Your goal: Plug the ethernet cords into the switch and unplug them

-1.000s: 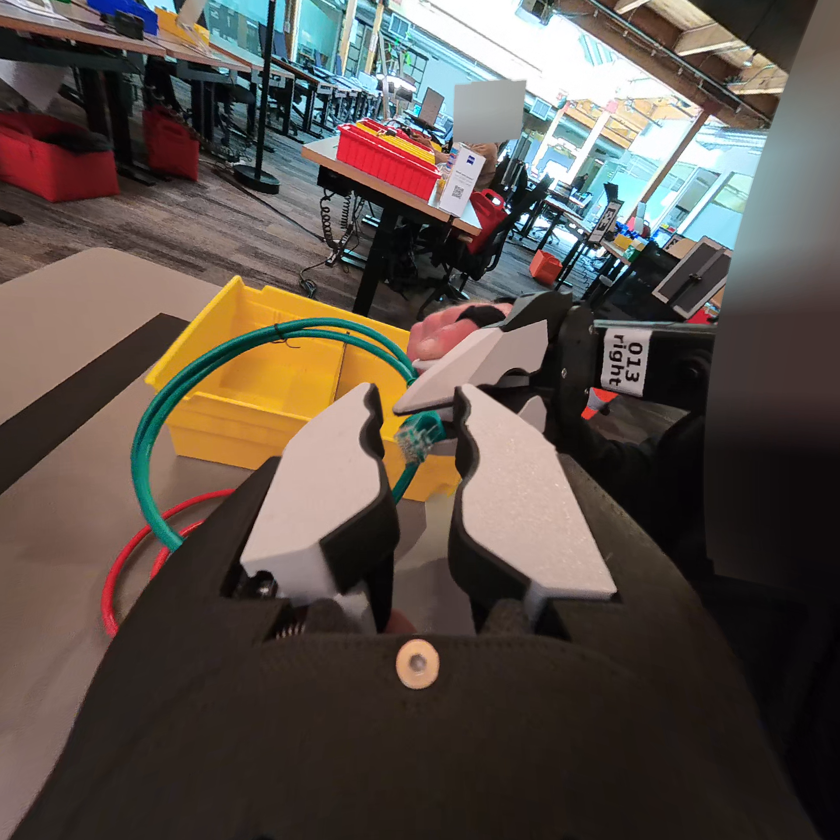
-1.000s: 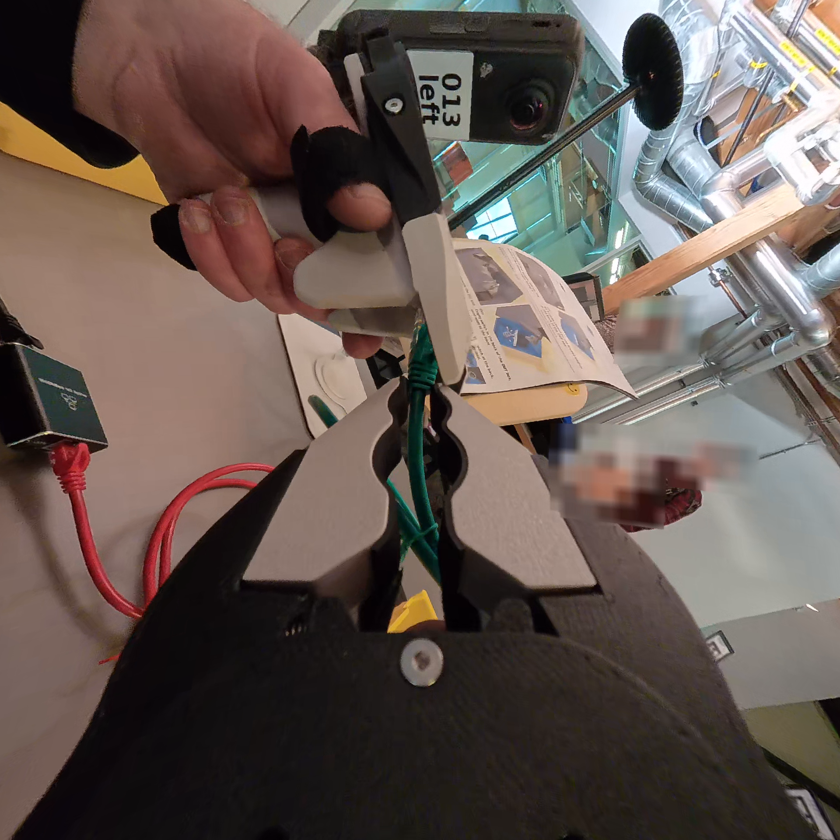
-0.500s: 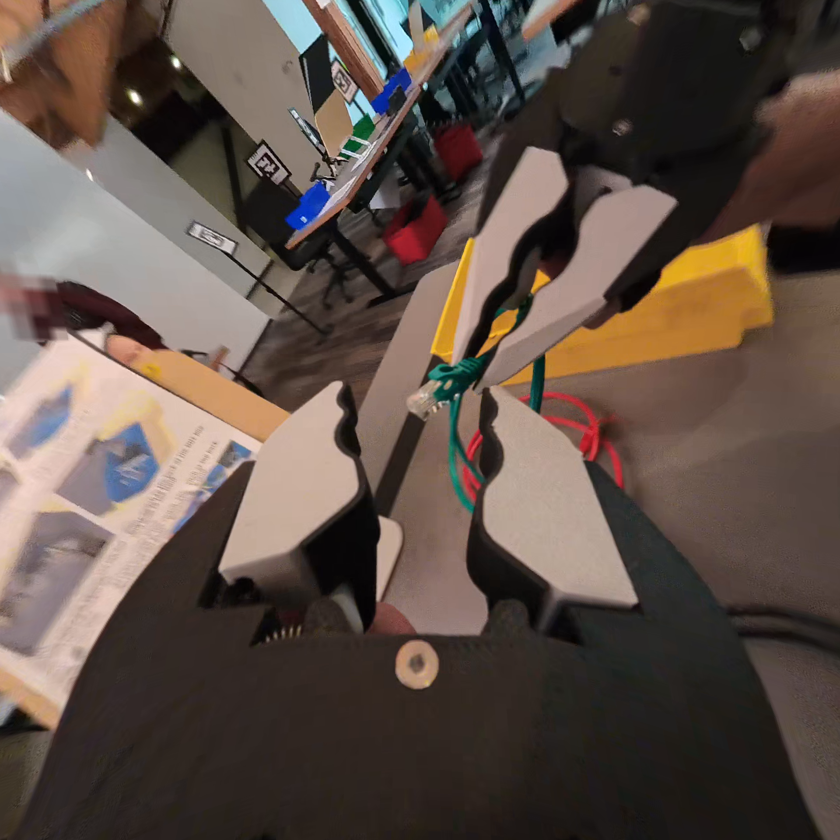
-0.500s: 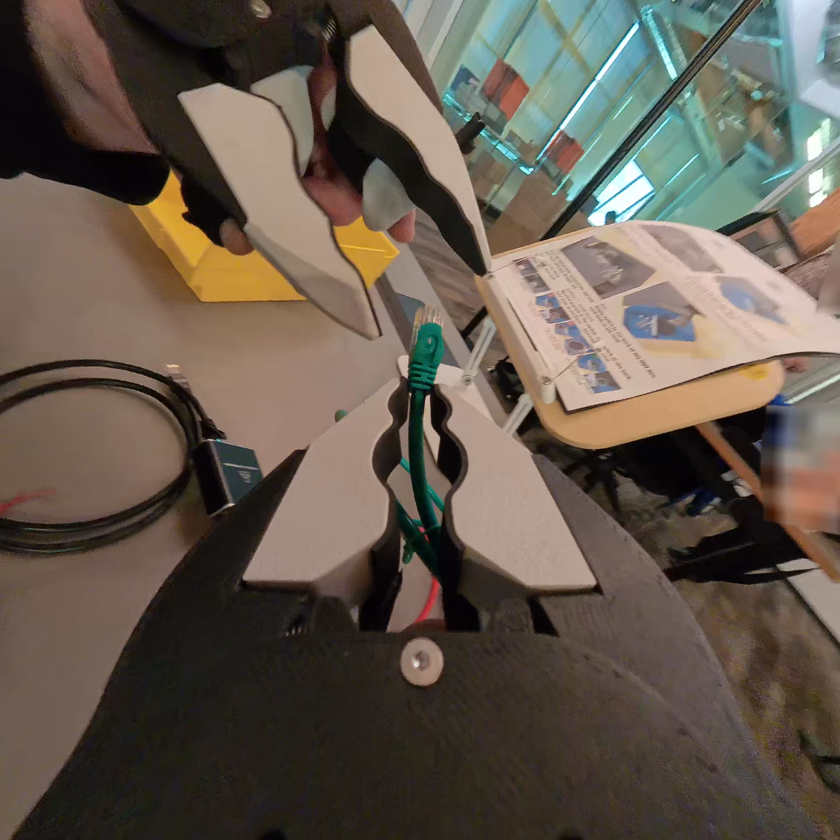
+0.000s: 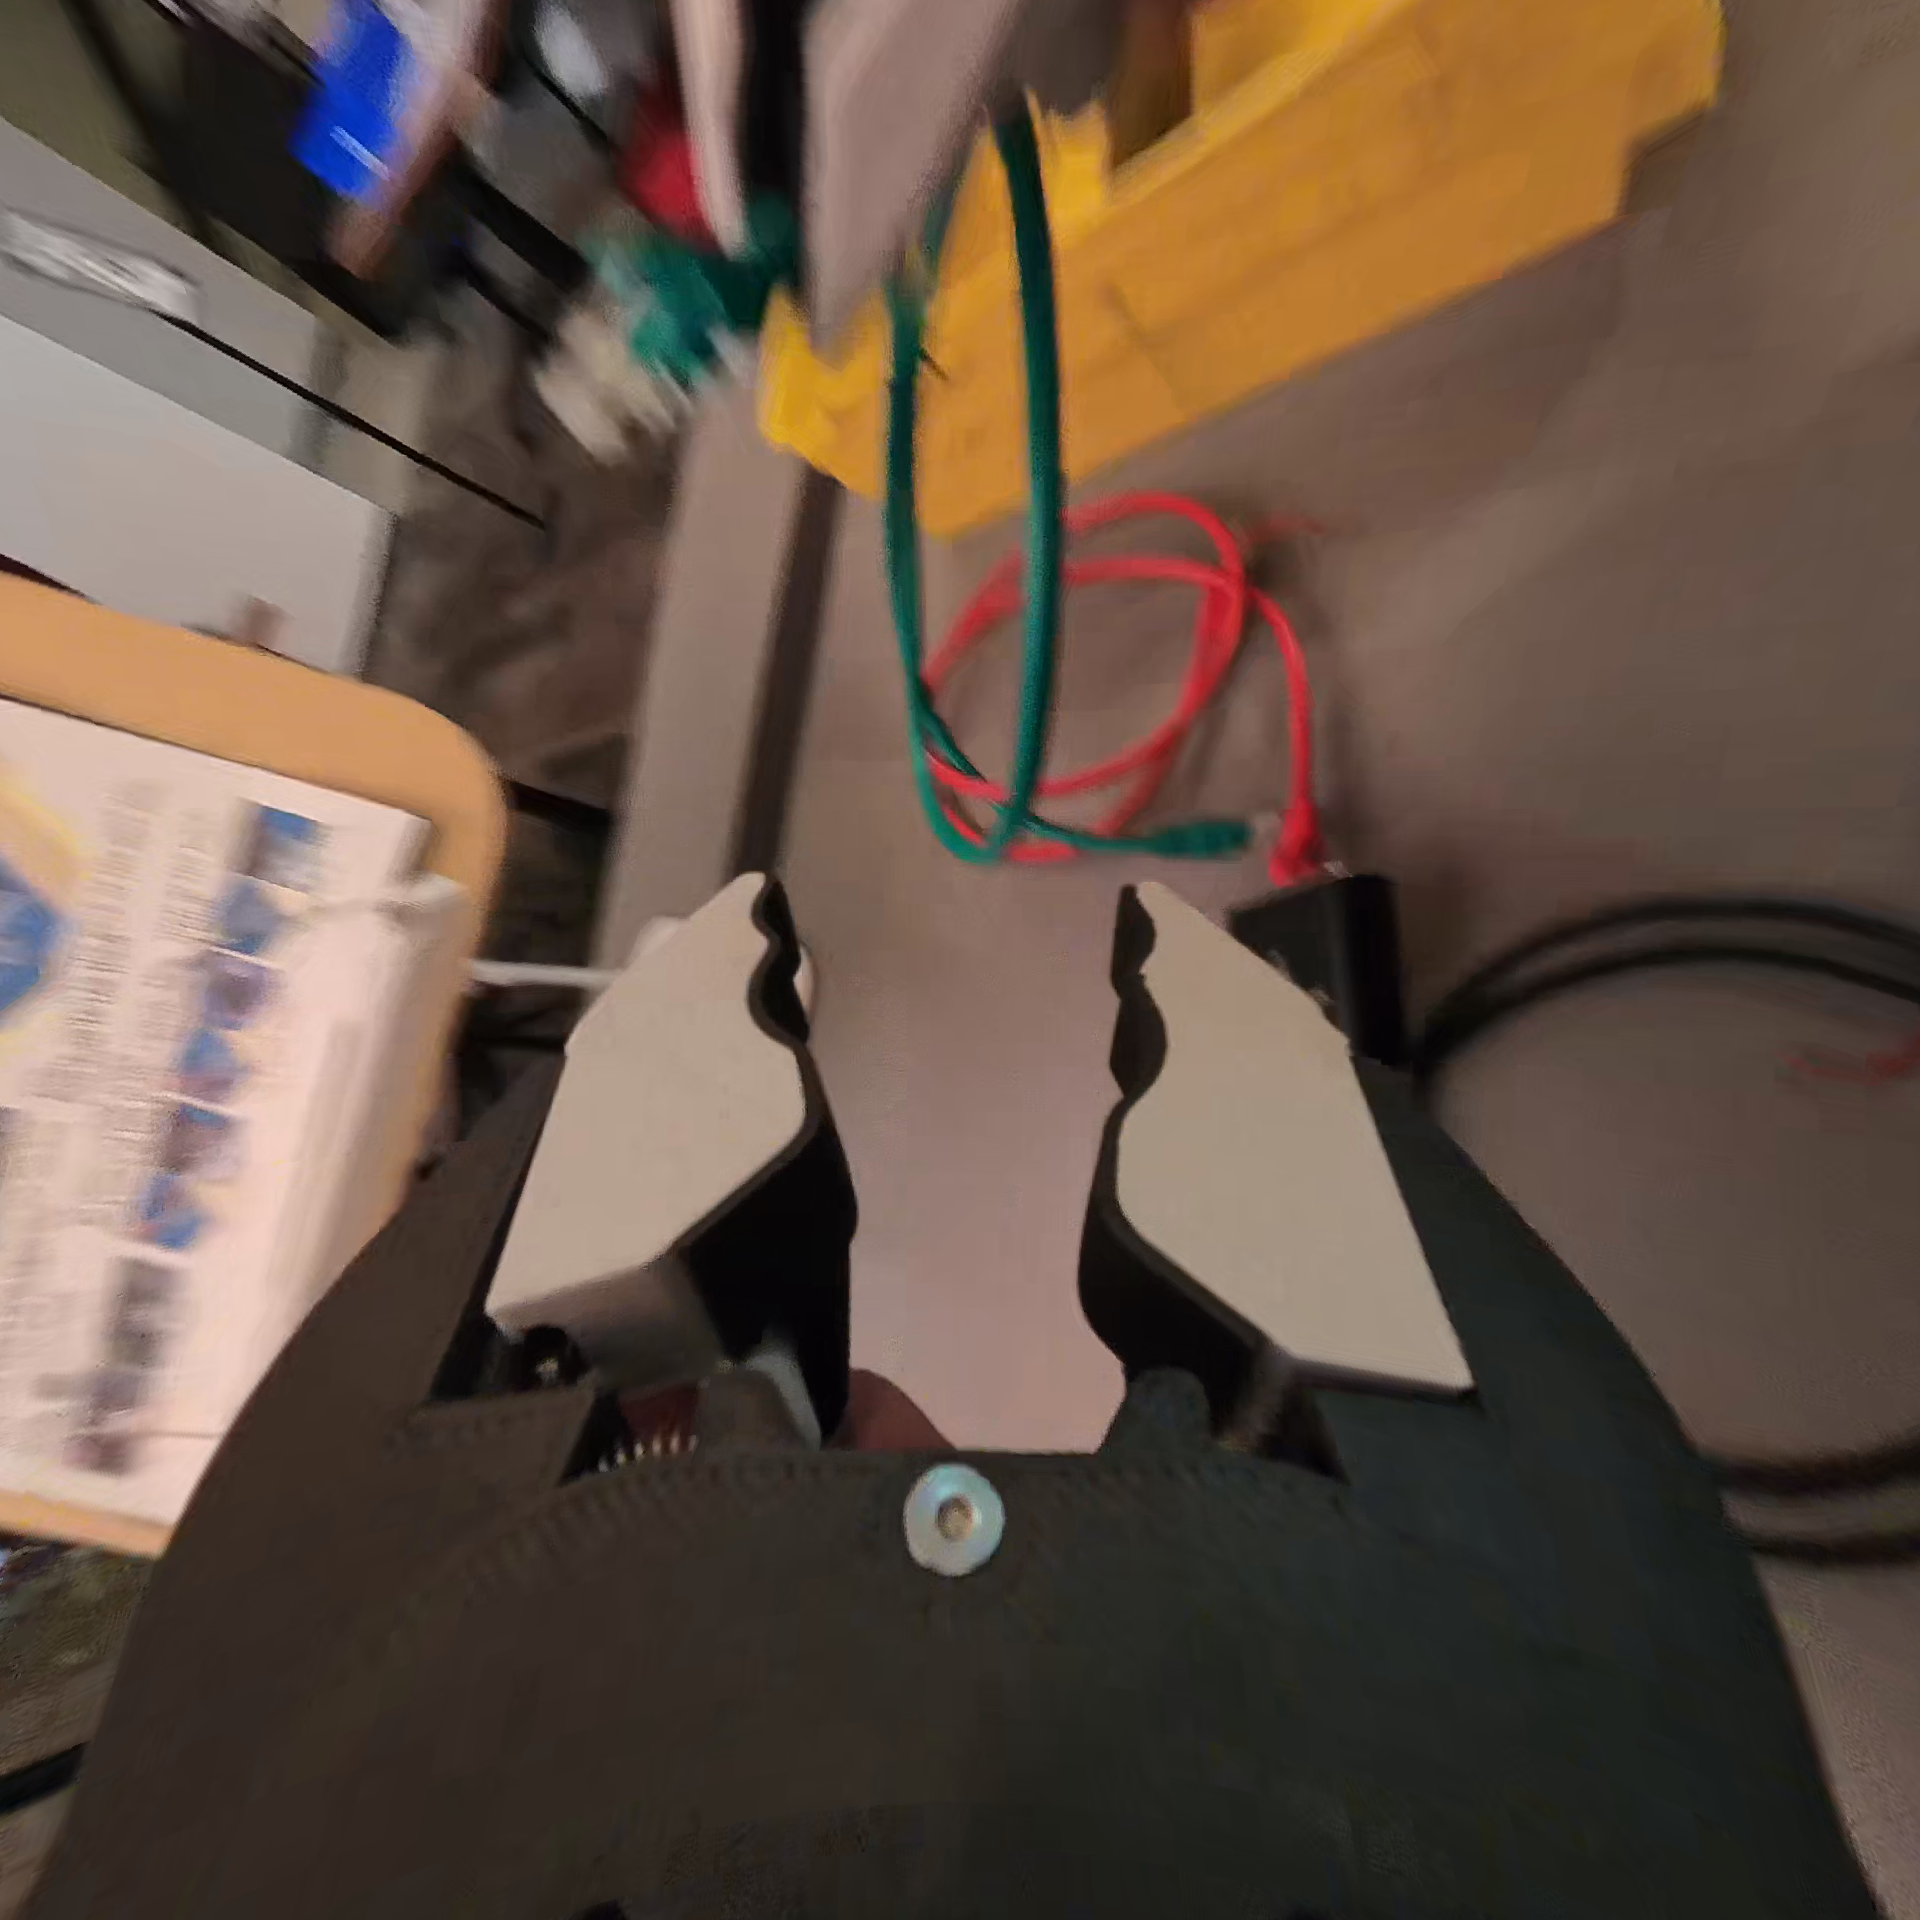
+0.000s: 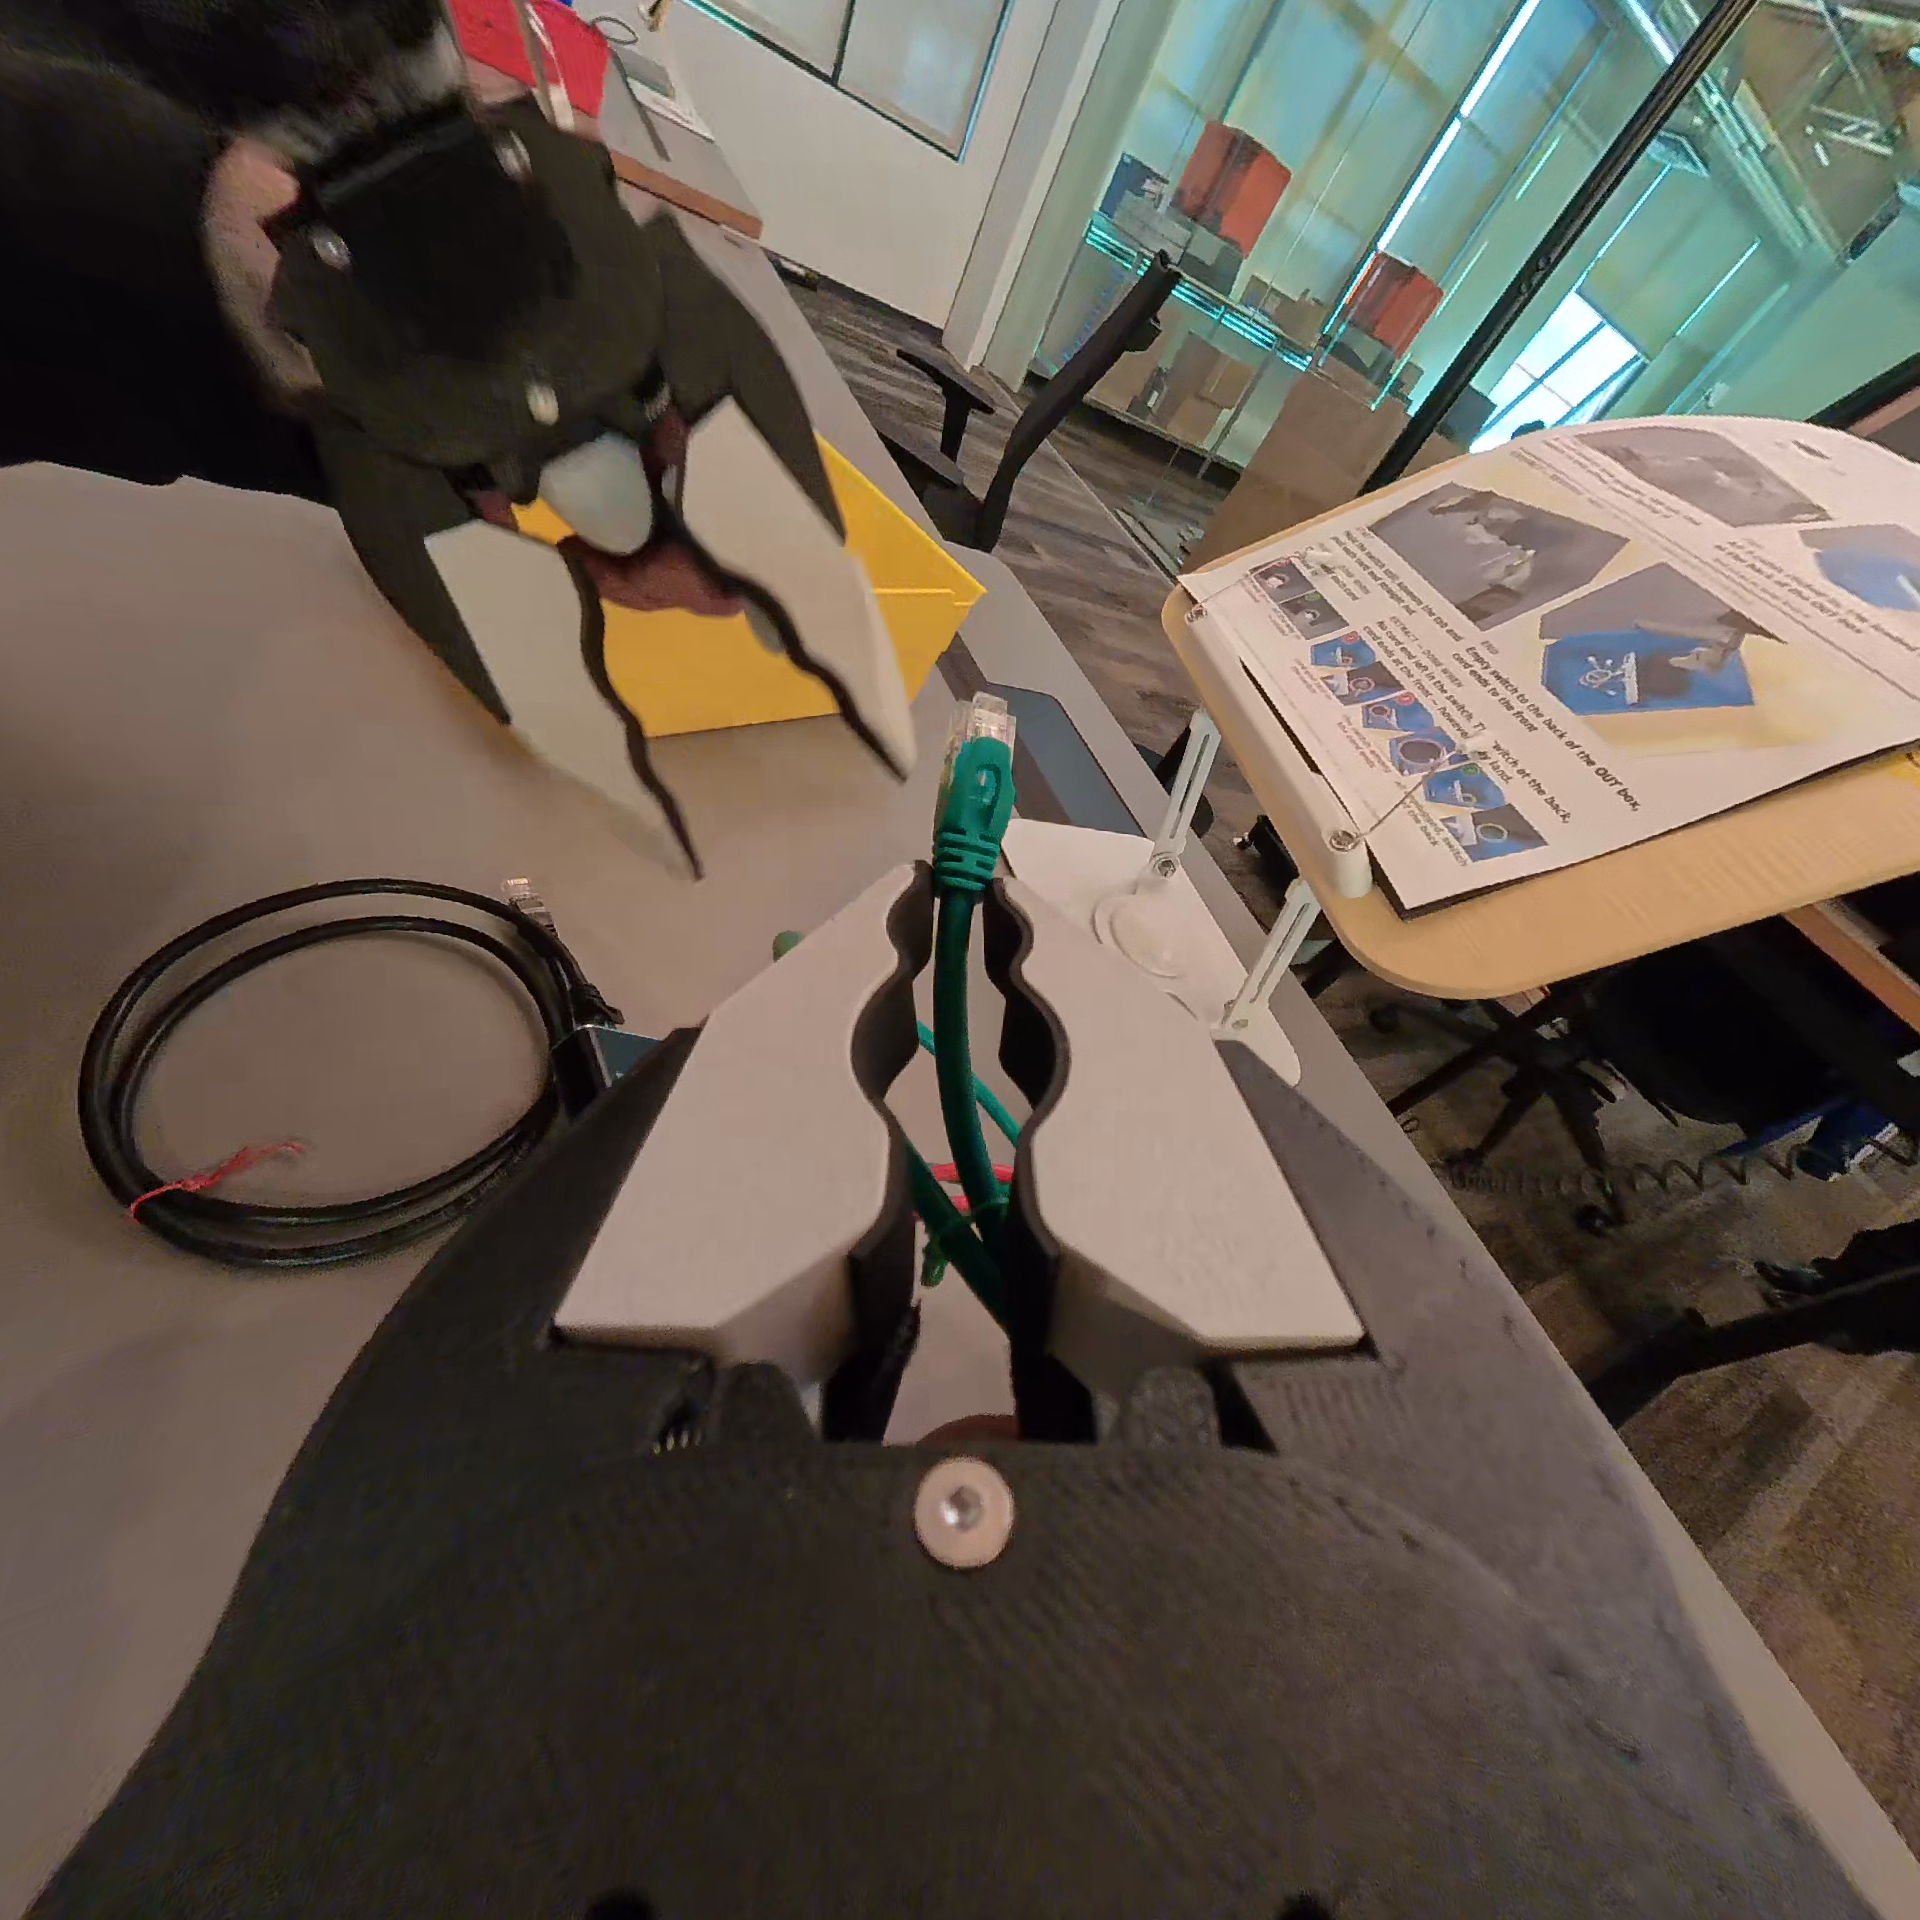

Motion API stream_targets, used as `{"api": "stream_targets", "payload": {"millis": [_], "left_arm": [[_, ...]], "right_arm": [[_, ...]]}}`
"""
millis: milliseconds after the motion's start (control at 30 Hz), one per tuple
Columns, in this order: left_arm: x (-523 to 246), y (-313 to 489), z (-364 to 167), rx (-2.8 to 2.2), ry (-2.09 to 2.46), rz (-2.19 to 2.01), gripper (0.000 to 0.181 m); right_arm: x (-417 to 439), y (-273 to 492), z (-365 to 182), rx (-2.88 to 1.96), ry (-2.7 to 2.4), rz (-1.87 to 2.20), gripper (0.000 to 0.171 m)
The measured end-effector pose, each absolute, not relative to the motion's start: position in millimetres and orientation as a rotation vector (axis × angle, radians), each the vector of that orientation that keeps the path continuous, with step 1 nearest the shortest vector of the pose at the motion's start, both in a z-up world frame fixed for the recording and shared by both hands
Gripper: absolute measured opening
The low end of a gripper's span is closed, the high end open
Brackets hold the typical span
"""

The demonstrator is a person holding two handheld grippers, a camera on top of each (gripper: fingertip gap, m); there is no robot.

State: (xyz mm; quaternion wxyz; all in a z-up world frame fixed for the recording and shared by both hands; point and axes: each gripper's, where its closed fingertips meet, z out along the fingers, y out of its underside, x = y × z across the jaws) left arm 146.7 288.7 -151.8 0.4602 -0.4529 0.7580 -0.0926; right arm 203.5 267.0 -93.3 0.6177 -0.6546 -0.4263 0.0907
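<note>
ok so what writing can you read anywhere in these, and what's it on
White printed instruction sheet on the tan board: lines of print between photos and blue pictures, sharp in the right wrist view; I don't copy out writing.
Same sheet, left wrist view: too blurred to read.
Green ethernet cord in the right gripper jaws, coiled black cable, yellow plastic bin: no writing visible.
</note>
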Motion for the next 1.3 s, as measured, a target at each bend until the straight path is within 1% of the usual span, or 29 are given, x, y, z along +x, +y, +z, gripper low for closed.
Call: {"api": "stream_targets", "payload": {"millis": [100,133,233,333,400,500,533,567,600,700,833,867,1067,1200,1267,1300], "left_arm": [[127,295,-204,-1.303,2.005,-0.249,0.059],[120,294,-221,-1.376,2.048,-0.272,0.062],[117,291,-241,-1.401,2.045,-0.281,0.068],[132,295,-221,-1.342,1.884,-0.265,0.079],[145,304,-183,-1.198,1.713,-0.164,0.079],[160,299,-125,-0.891,1.559,0.026,0.069],[166,294,-113,-0.819,1.549,0.063,0.066],[171,290,-107,-0.763,1.556,0.100,0.066],[176,287,-100,-0.703,1.549,0.138,0.061],[186,275,-87,-0.528,1.537,0.195,0.046],[192,261,-88,-0.396,1.572,0.230,0.026],[193,259,-89,-0.387,1.584,0.225,0.018],[193,254,-88,-0.404,1.617,0.173,0.015],[194,258,-86,-0.472,1.634,0.141,0.014],[194,262,-87,-0.505,1.653,0.142,0.013],[194,262,-88,-0.532,1.669,0.116,0.013]], "right_arm": [[207,267,-94,-1.509,-0.979,0.202,0.008],[208,266,-93,-1.508,-0.980,0.203,0.008],[210,265,-92,-1.506,-0.973,0.214,0.008],[211,266,-96,-1.526,-0.970,0.224,0.008],[209,267,-100,-1.551,-0.977,0.238,0.008],[204,266,-107,-1.588,-0.991,0.284,0.008],[201,265,-108,-1.597,-0.994,0.307,0.008],[198,264,-109,-1.605,-0.994,0.341,0.008],[195,263,-109,-1.609,-0.992,0.371,0.008],[188,258,-109,-1.623,-0.989,0.463,0.008],[182,250,-107,-1.617,-0.967,0.637,0.008],[181,248,-105,-1.602,-0.954,0.678,0.007],[182,241,-99,-1.556,-0.939,0.798,0.007],[184,245,-93,-1.527,-0.928,0.733,0.009],[186,248,-85,-1.474,-0.927,0.627,0.022],[187,249,-78,-1.436,-0.932,0.554,0.025]]}}
